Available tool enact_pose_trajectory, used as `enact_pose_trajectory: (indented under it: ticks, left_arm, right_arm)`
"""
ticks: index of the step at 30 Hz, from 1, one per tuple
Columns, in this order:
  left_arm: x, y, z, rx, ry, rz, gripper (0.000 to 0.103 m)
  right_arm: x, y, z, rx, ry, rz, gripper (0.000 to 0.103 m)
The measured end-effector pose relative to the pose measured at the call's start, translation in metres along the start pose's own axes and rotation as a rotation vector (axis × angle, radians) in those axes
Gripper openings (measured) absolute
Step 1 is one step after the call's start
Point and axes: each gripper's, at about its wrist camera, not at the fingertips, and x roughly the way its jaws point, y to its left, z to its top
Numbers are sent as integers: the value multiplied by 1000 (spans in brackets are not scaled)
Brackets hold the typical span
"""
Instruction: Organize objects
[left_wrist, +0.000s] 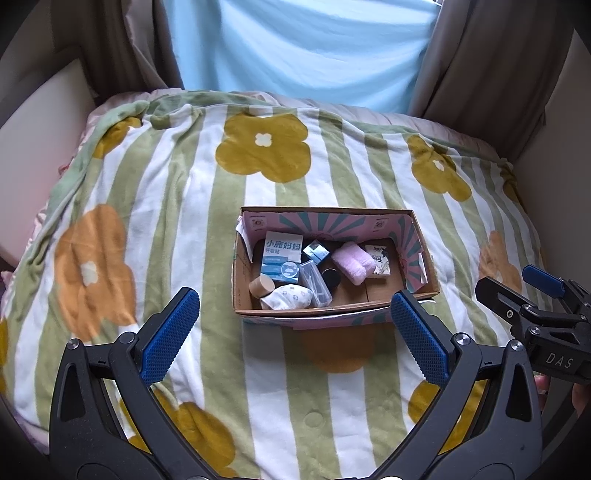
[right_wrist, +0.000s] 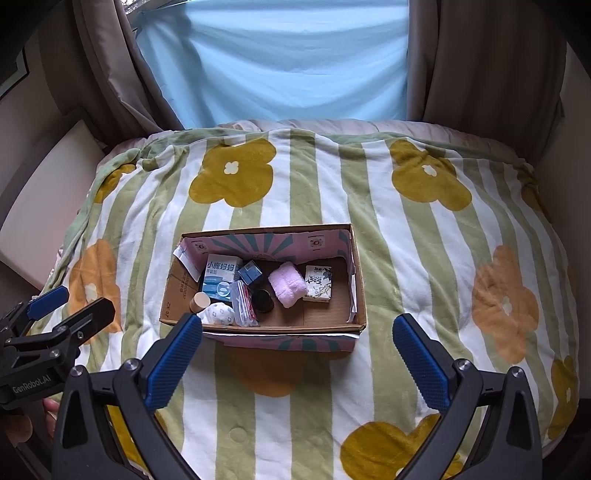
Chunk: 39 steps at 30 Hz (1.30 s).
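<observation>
A green-and-white striped fleece blanket with yellow and orange flowers (left_wrist: 166, 206) is covering the bed. On it an open brown cardboard box (right_wrist: 354, 258) is sitting, holding a white-and-blue printed carton (right_wrist: 219, 275), a rolled pink towel (right_wrist: 287, 283), a floral tissue pack (right_wrist: 317, 285), a round black jar (right_wrist: 263, 301) and a small tan cylinder (right_wrist: 199, 302). The left gripper (left_wrist: 295, 332) and right gripper (right_wrist: 299, 349) are hovering before the box, jaws spread wide, grasping nothing.
</observation>
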Motion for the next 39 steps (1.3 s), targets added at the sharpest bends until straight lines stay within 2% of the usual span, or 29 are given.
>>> enact_pose_trajectory:
  ticks: [25, 31, 36, 39]
  left_arm:
    - [-1, -5, 1, 7, 0, 15, 103]
    - [-2, -9, 7, 44, -3, 76, 103]
    - [-3, -8, 7, 25, -27, 125, 103]
    - [-3, -9, 3, 18, -32, 88, 103]
  right_arm:
    - [-4, -1, 4, 1, -11, 0, 102]
    - [-6, -3, 9, -2, -11, -4, 102]
    - [-6, -3, 7, 0, -8, -3, 102]
    - [-6, -4, 8, -1, -9, -3, 102]
